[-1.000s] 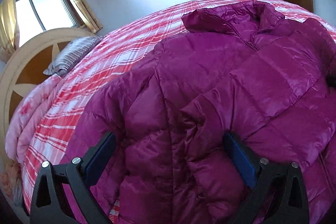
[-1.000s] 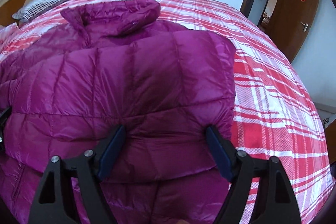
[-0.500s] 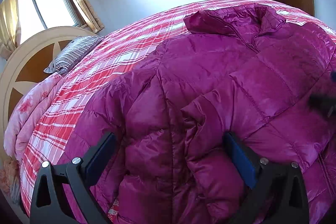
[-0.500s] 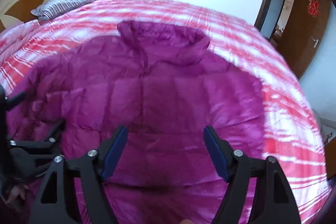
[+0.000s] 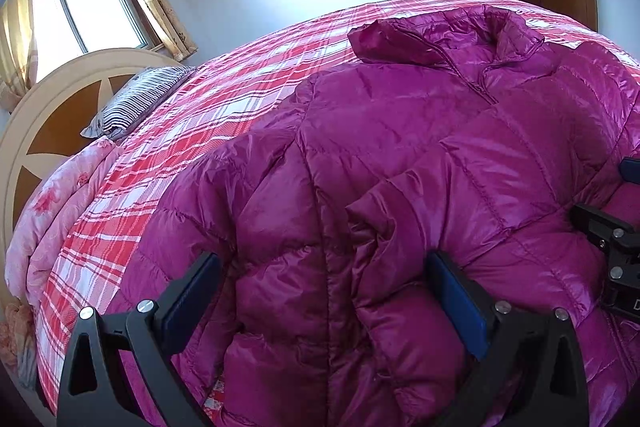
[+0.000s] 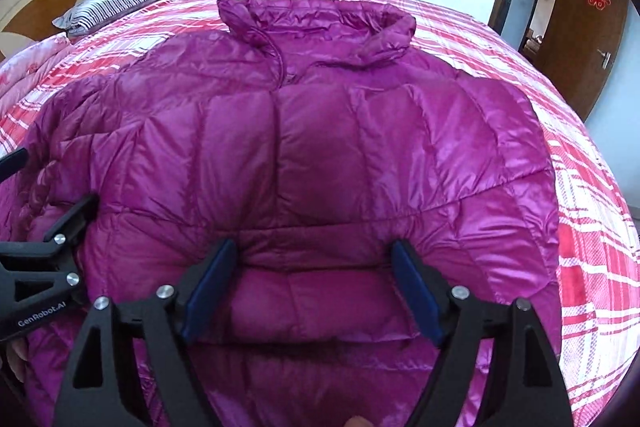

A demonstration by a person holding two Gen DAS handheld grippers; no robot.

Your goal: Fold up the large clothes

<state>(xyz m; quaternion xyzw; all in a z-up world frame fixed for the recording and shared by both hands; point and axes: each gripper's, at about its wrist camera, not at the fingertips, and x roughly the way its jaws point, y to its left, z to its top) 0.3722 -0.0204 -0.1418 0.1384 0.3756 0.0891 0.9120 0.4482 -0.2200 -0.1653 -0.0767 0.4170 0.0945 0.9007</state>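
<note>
Left tongs (image 5: pixel 324 291) spread wide over the magenta puffer jacket (image 5: pixel 400 155), right tongs (image 6: pixel 312 287) also apart above its front, jacket lying on the plaid bed (image 6: pixel 592 211).

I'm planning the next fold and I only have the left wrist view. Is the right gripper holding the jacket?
Observer: No. The right gripper is open, jaws wide apart over the lower middle of the jacket, clamping nothing.
Operator: Does the jacket's right side hang off the bed?
Observer: No. Its right edge lies on the plaid bed cover, with cover showing beyond it.
Operator: Any sleeve sticking out on that side?
Observer: None shows in the right wrist view; that side ends in one smooth edge.
</note>
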